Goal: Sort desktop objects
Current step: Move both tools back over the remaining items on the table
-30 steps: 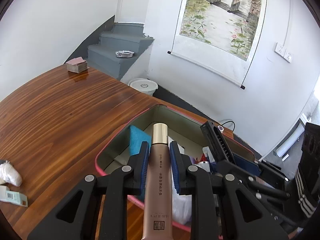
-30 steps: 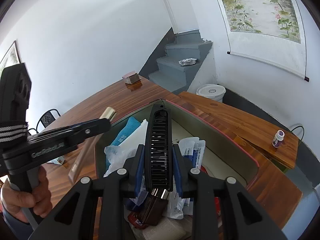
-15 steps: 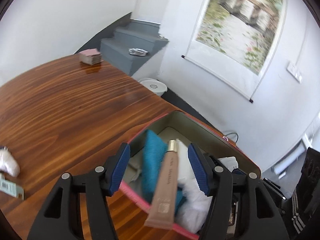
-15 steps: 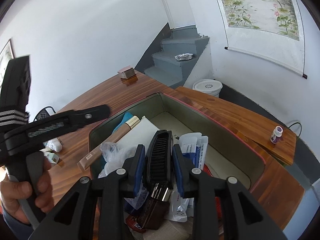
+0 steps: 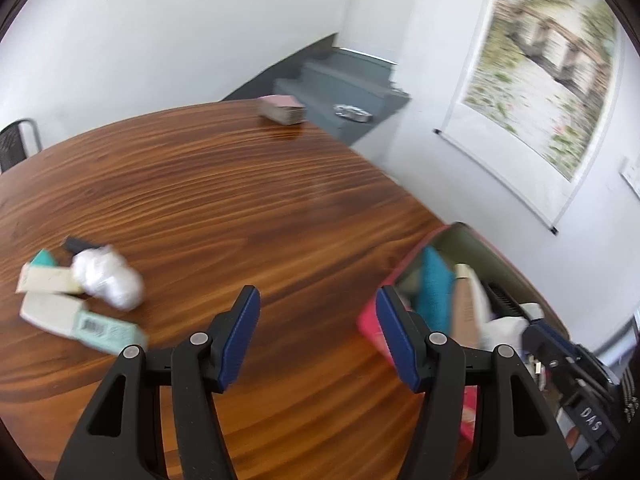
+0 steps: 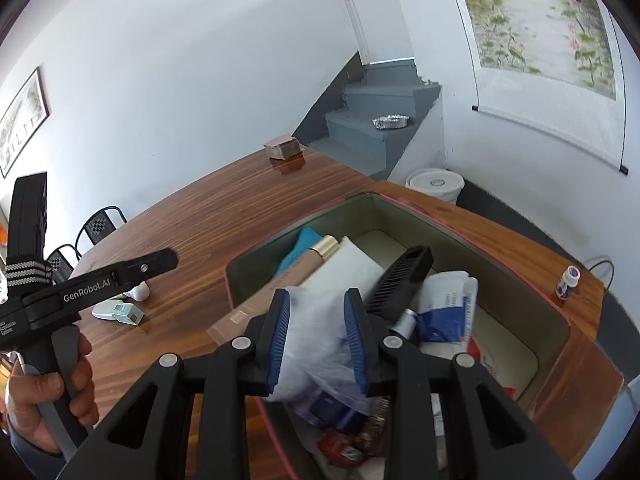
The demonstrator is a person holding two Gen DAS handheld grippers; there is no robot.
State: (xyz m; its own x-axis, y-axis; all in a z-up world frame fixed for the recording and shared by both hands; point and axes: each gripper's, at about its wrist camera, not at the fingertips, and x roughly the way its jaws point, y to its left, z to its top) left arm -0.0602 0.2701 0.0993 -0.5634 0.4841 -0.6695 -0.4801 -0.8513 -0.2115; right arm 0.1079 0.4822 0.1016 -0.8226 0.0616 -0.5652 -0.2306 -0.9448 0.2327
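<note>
Two grippers in play: the left gripper [image 5: 318,336] hangs over bare desk [image 5: 224,200], jaws released and empty. The right gripper [image 6: 318,334], jaws slightly apart and gripping nothing, hovers above the bin [image 6: 520,276], the black comb [image 6: 400,284] lying inside at its one o'clock beside the tube [image 6: 296,276].

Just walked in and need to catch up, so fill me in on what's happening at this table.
A person is sorting desk clutter into a pink-rimmed bin on a wooden table. The left hand-held gripper is open and empty over the table. The right hand-held gripper hovers over the bin with nothing gripped. A rose-gold tube and a black comb lie in the bin. Two small boxes and a white wad sit unsorted on the table.
</note>
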